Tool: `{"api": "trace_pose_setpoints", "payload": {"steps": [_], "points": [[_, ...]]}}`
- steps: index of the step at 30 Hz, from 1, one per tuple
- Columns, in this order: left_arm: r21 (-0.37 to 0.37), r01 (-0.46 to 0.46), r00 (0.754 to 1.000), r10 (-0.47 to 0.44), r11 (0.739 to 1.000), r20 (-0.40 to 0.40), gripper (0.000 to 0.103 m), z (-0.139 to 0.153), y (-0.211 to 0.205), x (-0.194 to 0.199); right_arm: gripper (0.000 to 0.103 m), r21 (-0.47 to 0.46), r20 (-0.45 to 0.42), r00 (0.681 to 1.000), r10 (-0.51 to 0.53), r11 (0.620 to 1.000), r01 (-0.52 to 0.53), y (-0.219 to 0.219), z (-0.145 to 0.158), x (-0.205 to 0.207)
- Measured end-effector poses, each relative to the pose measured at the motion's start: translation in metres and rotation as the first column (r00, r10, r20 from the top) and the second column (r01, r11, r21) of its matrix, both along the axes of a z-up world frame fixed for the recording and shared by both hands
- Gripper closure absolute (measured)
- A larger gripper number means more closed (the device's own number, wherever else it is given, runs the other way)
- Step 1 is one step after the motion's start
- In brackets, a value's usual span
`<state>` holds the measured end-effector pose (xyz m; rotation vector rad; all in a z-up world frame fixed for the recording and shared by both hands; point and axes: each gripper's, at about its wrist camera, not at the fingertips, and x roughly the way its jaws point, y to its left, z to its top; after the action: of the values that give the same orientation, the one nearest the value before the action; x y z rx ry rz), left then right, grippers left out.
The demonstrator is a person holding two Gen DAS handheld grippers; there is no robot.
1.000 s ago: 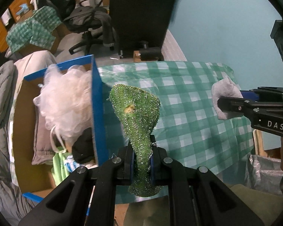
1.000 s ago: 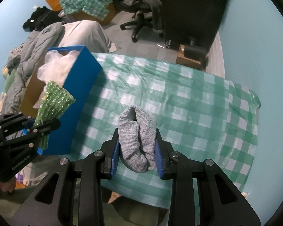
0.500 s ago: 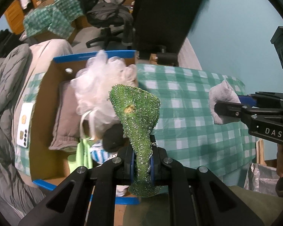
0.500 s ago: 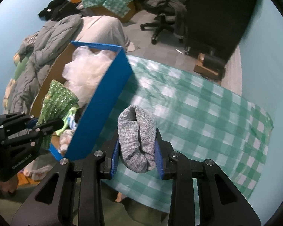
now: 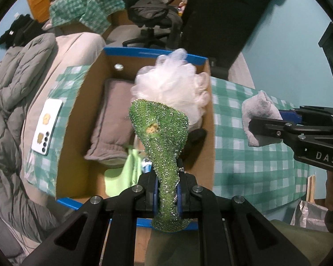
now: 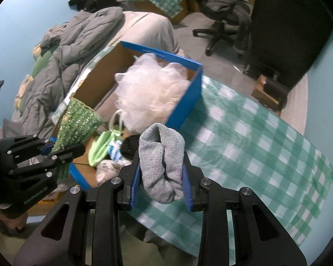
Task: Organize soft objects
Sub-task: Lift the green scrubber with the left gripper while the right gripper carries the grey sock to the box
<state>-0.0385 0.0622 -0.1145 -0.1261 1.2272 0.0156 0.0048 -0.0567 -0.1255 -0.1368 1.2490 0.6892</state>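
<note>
You are now carrying the glittery green scouring pad (image 5: 164,133) over the blue-rimmed cardboard box (image 5: 153,52), jaws clamping it; right jaws are pinching the grey knitted cloth (image 6: 161,155). Lower before releasing.

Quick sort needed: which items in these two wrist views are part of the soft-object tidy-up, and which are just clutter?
Job:
- green glittery scrub cloth in left gripper
- grey knitted cloth in right gripper
- blue-rimmed cardboard box
- white mesh bath pouf inside it
- grey-brown cushion inside it

Clutter:
- white smartphone
- black office chair
- grey quilted jacket
</note>
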Motion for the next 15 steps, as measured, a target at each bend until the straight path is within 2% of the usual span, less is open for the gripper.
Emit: {"api": "trace_pose_setpoints", "payload": {"steps": [5,15], "points": [[-0.004,-0.031,0.999,0.031,1.0,-0.009,0.091,-0.006,0.02,-0.001,0.072,0.021,-0.019,0.999,0.027,0.999,-0.027,0.023,-0.002,0.0],[-0.019,-0.035,0.999,0.034,0.999,-0.021,0.091,-0.019,0.05,0.009,0.072,0.035,-0.065,0.996,0.067,0.997,-0.065,0.067,-0.016,0.0]]}}
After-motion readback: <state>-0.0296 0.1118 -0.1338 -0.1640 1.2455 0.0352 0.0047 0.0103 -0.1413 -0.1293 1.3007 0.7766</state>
